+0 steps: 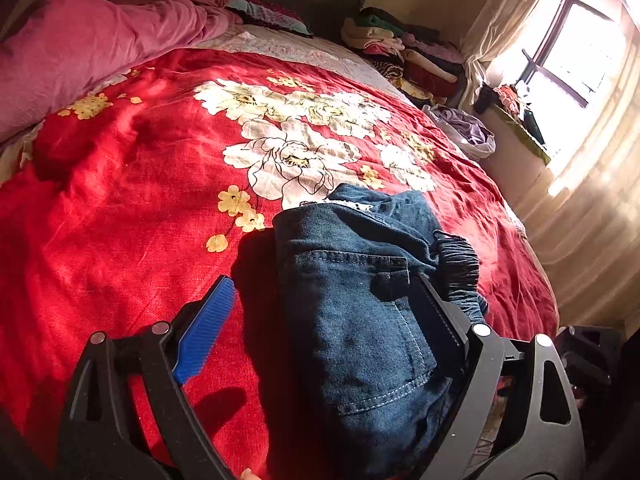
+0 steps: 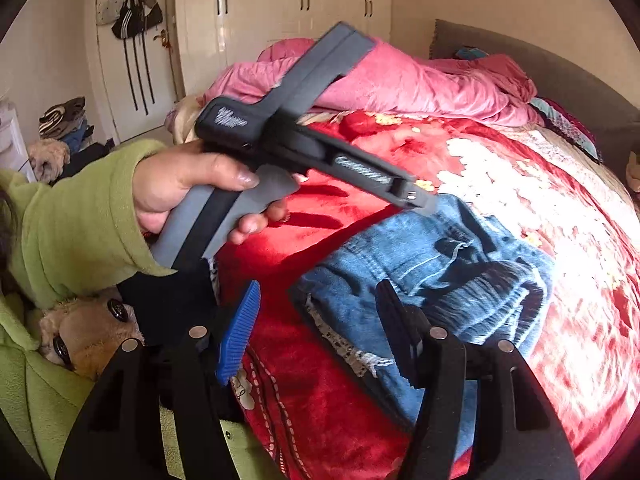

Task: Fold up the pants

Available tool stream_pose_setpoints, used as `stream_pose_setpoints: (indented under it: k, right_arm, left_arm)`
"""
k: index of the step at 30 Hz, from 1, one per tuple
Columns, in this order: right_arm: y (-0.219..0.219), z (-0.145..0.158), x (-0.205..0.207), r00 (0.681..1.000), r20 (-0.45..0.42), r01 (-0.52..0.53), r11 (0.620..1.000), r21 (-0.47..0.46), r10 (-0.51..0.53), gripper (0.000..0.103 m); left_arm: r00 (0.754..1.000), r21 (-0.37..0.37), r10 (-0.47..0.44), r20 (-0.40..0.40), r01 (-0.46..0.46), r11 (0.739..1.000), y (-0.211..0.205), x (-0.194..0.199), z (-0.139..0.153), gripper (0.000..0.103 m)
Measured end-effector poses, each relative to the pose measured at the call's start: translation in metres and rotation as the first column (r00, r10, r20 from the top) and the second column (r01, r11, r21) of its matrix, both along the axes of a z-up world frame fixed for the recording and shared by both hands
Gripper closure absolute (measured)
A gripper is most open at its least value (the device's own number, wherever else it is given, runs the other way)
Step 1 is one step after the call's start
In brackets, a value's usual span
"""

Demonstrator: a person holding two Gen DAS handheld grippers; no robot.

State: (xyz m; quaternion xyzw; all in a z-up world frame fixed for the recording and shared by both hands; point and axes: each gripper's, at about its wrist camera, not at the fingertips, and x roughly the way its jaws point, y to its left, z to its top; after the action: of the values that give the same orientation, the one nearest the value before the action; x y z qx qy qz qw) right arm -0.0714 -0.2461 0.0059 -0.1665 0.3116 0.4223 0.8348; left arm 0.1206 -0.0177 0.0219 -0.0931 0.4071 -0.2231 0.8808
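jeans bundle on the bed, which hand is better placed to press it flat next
Left, probably. The left gripper is open with its fingers straddling the folded jeans, right above them. The right gripper is open too, but sits off the bundle's lace-trimmed edge.

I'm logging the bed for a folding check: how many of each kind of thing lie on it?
Jeans, folded: 1
Red floral bedspread: 1
Pink quilt, bunched near the headboard: 1
Patterned pillow: 1
Total: 4

No text can be read — the hand-held gripper logo is blurred.
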Motion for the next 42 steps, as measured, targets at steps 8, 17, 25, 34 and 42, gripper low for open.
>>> stream_pose_setpoints:
  k: [8,17,25,34,42]
  right_arm:
    - [-0.038,0.017,0.017,0.984,0.048,0.167,0.985,0.049,-0.169,0.031]
    - [-0.081,0.011,0.055,0.922,-0.005,0.386,0.92,0.063,-0.386,0.031]
    - [-0.098,-0.02,0.077,0.864,-0.11,0.497,0.867,0.022,-0.492,0.031]
    - [-0.114,-0.036,0.095,0.802,-0.241,0.574,0.816,0.063,-0.546,0.037]
    - [-0.108,-0.054,0.115,0.791,-0.332,0.557,0.83,0.04,-0.514,0.046]
  left_arm:
    - [0.999,0.037,0.02,0.039,-0.021,0.999,0.0,-0.014,0.011,0.014]
    - [0.998,0.077,0.012,0.058,-0.017,0.997,-0.008,-0.028,0.013,0.01]
    - [0.999,0.112,0.023,0.027,-0.026,0.993,-0.012,-0.025,-0.003,0.01]
    - [0.997,0.089,0.069,-0.024,-0.067,0.994,-0.005,-0.017,-0.027,0.017]
    - [0.998,0.027,0.006,-0.062,-0.005,1.0,-0.016,-0.014,-0.036,0.045]
